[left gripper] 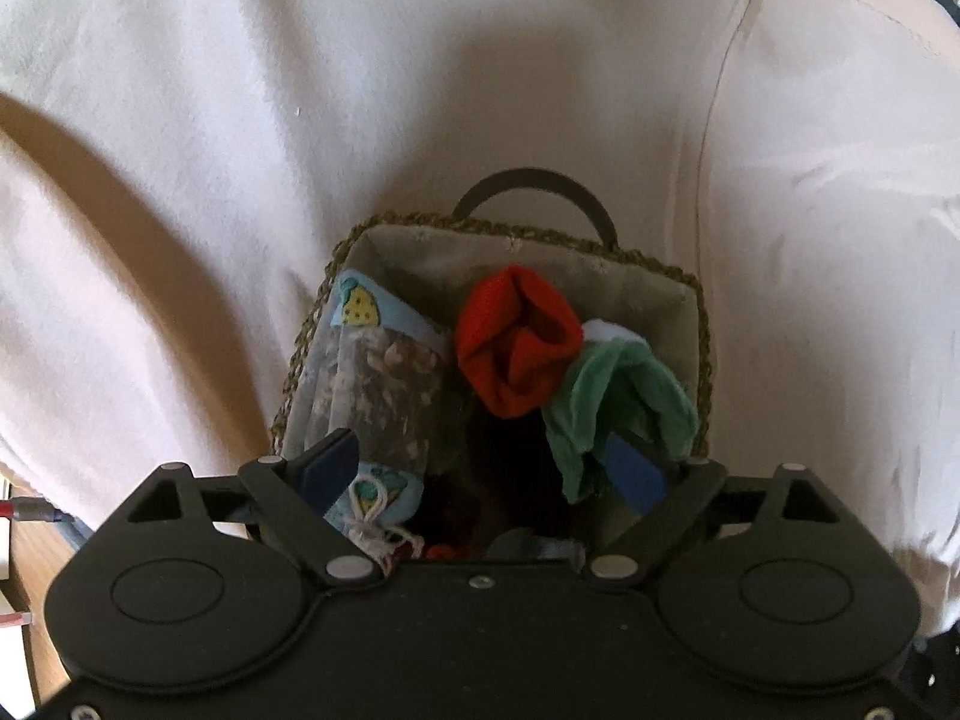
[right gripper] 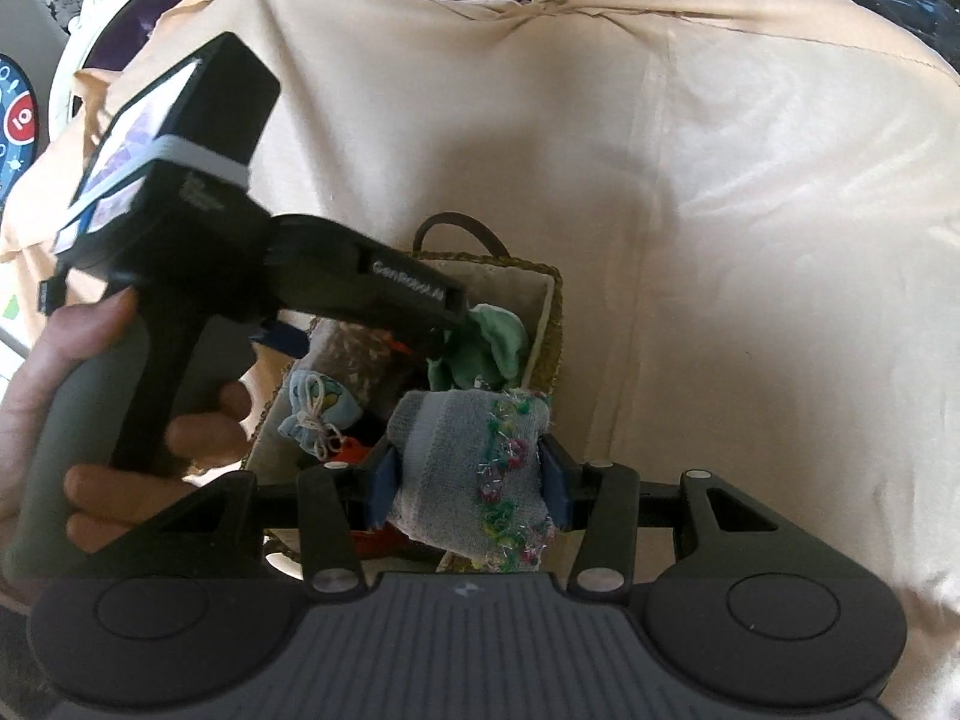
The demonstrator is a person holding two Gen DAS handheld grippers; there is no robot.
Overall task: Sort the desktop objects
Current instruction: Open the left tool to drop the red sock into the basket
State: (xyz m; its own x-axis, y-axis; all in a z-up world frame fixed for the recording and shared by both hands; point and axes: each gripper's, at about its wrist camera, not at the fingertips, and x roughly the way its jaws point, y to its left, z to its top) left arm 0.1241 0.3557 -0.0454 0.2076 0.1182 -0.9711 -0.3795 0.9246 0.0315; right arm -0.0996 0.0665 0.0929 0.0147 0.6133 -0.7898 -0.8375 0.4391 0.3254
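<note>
L gripper fingers apart over wicker basket, green cloth just beside one pad, could snag. We've R gripper clamped on grey sock bundle; basket's crowded, may spill over rim.

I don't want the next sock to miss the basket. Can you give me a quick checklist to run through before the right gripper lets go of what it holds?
1. Right gripper grips the grey sock: ok, both pads press its sides.
2. Sock is over the woven basket: cannot tell; it sits near the basket's near edge in the right wrist view.
3. Left gripper has let go: ok, jaws wide, nothing between the pads.
4. Left gripper is out of the drop path: not ok, it hangs over the basket.
5. Room inside: cannot tell; red sock and green sock sit high.
6. Basket upright on the cloth: ok.
</note>
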